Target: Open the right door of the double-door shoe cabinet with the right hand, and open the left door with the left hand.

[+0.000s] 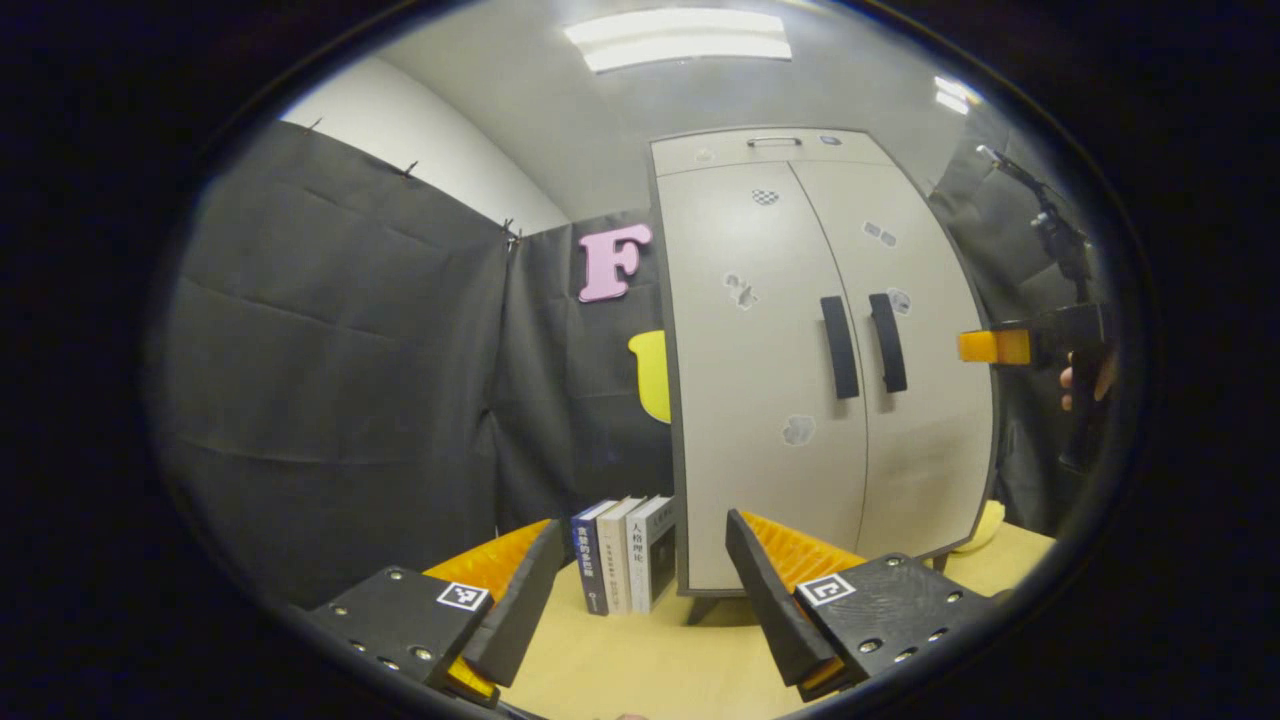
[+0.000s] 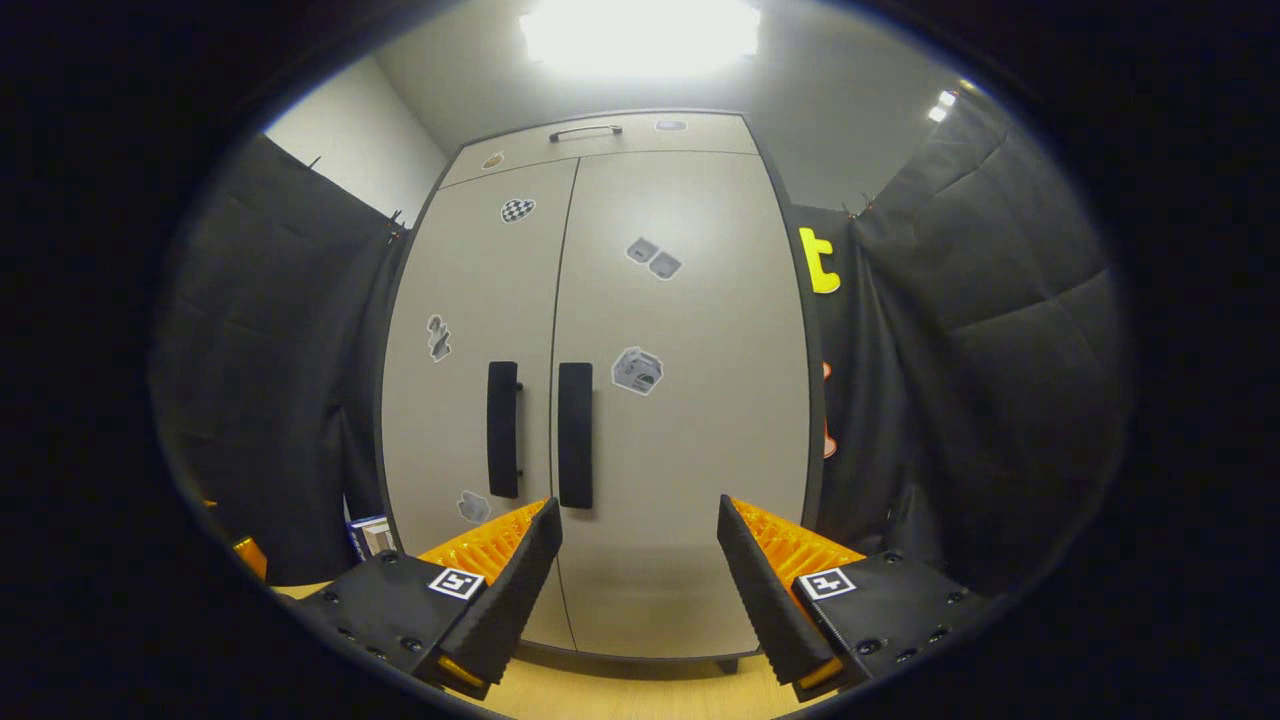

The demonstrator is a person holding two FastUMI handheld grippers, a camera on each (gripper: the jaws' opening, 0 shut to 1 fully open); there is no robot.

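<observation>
The shoe cabinet point(image 2: 600, 400) stands upright on the worktop point(image 1: 650, 660) against the black booth wall, and both of its doors are closed. In the right gripper view it faces the camera almost squarely: the left door point(image 2: 470, 300) and the right door point(image 2: 690, 330) meet at a thin vertical seam, with the left handle point(image 2: 503, 429) and the right handle point(image 2: 575, 435) just beside that seam, one on each side. Small stickers dot both doors, and a narrow top panel point(image 2: 600, 135) with its own slim handle sits above them.

The right gripper point(image 2: 640, 520) is held low in front of the right door, its fingers wide apart and holding nothing. The tip of one finger point(image 2: 520, 560) lies near the lower end of the right handle, but whether it touches the handle I cannot tell.

In the left gripper view the cabinet point(image 1: 800, 380) stands off to the right and is seen at an angle. The left gripper point(image 1: 645, 540) is well apart from it, fingers spread and empty, pointing at the cabinet's lower left corner. Three books point(image 1: 625, 555) stand upright on the worktop just beside the cabinet's left side. At the right edge of this view the right gripper point(image 1: 1000, 346) appears near the right door at handle height, held by a hand point(image 1: 1085, 380).
</observation>
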